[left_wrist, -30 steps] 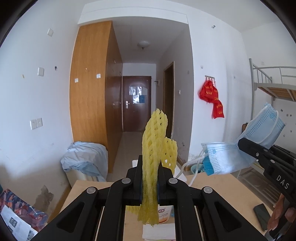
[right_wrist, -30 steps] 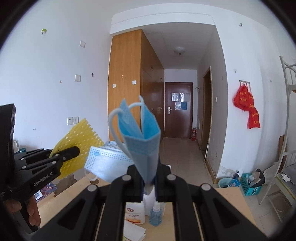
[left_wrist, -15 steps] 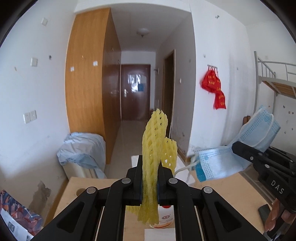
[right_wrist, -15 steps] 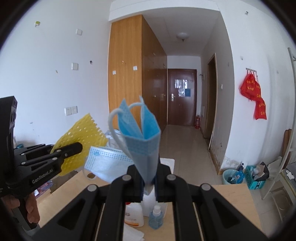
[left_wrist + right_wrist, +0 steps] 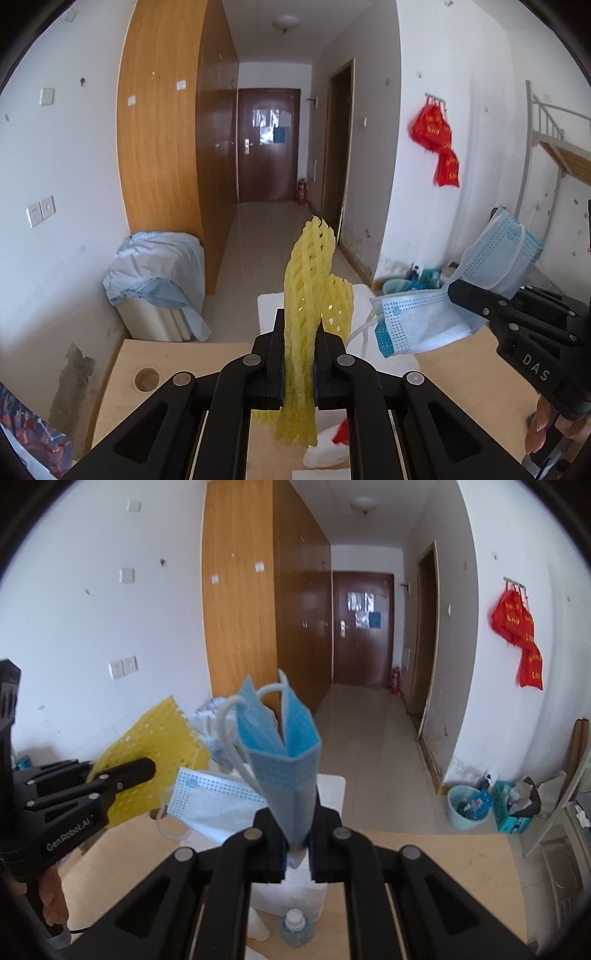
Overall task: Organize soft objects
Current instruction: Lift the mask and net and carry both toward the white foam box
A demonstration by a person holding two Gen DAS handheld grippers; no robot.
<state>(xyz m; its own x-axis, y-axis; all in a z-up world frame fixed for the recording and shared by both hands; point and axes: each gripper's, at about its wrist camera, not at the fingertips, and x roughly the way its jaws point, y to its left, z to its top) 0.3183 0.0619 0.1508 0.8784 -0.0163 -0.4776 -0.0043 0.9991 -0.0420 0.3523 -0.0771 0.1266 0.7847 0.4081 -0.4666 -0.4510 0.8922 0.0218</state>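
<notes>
Both soft items lifted, none yet put down.

Yellow foam mesh fruit sleeve (image 5: 308, 321) clenched upright in left gripper (image 5: 299, 354) jaws; pale blue pleated face masks (image 5: 284, 760) pinched in right gripper (image 5: 297, 843) jaws, at 3 o'clock of the sleeve, above the light wooden worktop (image 5: 443, 864). Placing apparently still ahead.

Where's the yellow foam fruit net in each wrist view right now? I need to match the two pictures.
Left wrist view: the yellow foam net stands centre frame, clamped upright in the left gripper.
Right wrist view: the same net sits at the left edge, middle height, sticking out past the left gripper's black fingers.
Shared landmark: the dark brown door at the hallway's end.
</notes>
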